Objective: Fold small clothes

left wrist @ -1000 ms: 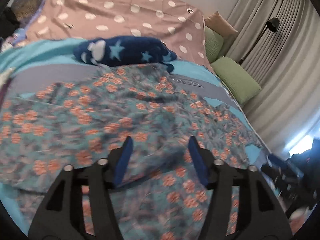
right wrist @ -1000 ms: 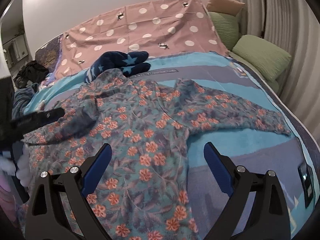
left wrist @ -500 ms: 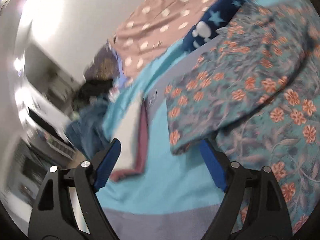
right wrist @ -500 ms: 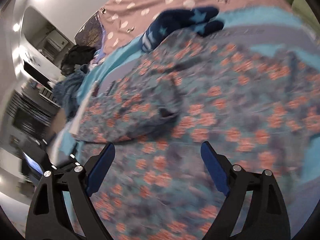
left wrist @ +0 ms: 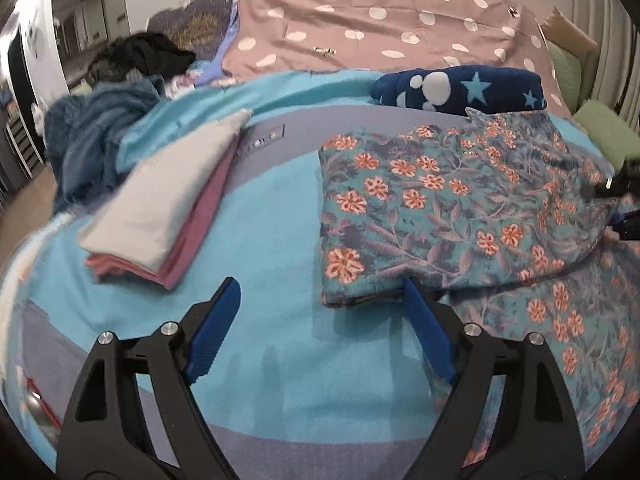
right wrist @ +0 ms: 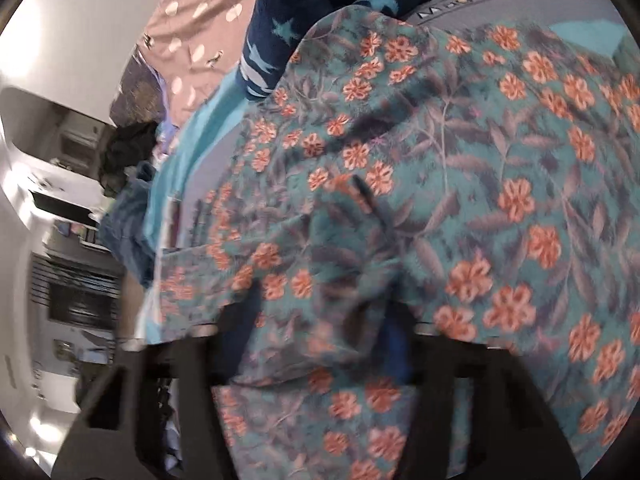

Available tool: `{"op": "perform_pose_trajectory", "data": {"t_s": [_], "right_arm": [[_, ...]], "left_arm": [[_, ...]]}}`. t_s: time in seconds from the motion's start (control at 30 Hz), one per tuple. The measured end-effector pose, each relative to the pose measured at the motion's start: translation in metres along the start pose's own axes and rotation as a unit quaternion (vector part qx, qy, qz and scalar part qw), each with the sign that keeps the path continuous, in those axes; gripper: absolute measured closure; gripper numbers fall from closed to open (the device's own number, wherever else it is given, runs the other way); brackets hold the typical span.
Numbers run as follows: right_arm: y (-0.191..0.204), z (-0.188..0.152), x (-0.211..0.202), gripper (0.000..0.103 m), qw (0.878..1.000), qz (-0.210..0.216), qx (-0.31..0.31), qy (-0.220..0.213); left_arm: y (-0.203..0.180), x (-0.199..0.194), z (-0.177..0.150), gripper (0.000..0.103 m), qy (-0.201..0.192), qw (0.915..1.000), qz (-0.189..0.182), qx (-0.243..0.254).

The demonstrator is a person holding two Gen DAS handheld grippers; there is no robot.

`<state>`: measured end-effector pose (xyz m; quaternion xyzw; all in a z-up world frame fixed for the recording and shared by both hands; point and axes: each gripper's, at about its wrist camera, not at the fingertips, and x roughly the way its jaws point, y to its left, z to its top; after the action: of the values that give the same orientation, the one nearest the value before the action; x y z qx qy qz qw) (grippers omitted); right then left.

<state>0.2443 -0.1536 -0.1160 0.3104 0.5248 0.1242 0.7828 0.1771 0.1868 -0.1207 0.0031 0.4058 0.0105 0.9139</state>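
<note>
Your left gripper (left wrist: pixel 320 316) is spread wide with nothing in it, low center over the blue blanket (left wrist: pixel 276 208). The floral shirt (left wrist: pixel 452 208) lies folded at right. Your right gripper (right wrist: pixel 320 344) sits buried under that shirt's cloth; I cannot tell its opening.
</note>
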Motion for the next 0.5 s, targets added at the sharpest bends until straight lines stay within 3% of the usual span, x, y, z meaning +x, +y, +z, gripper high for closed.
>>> {"op": "perform_pose_trajectory", "data": {"t_s": [0.03,0.13,0.27,0.33,0.4,0.5], "right_arm": [[0.001,0.002,0.000,0.091,1.000,0.012,-0.002,0.002],[0.009,0.010,-0.022,0.094,0.998,0.039,-0.024,-0.030],[0.028,0.016,-0.074,0.095,0.988,0.061,-0.083,-0.114],[0.030,0.014,-0.105,0.095,0.977,0.054,-0.123,-0.169],[0.017,0.013,-0.124,0.095,0.970,0.033,-0.141,-0.194],[-0.022,0.012,-0.122,0.095,0.977,-0.002,-0.117,-0.179]], "left_arm": [[-0.001,0.003,0.000,0.018,0.001,1.0000,-0.001,-0.002],[-0.003,-0.002,-0.001,0.018,-0.002,1.0000,-0.008,-0.003],[-0.011,-0.012,-0.002,0.018,-0.005,0.9988,-0.048,-0.005],[-0.019,-0.010,-0.002,0.018,-0.005,0.9990,-0.043,0.007],[-0.024,-0.005,-0.002,0.018,0.000,0.9993,-0.035,0.015],[-0.031,0.003,-0.002,0.018,0.013,0.9992,-0.035,0.015]]}}
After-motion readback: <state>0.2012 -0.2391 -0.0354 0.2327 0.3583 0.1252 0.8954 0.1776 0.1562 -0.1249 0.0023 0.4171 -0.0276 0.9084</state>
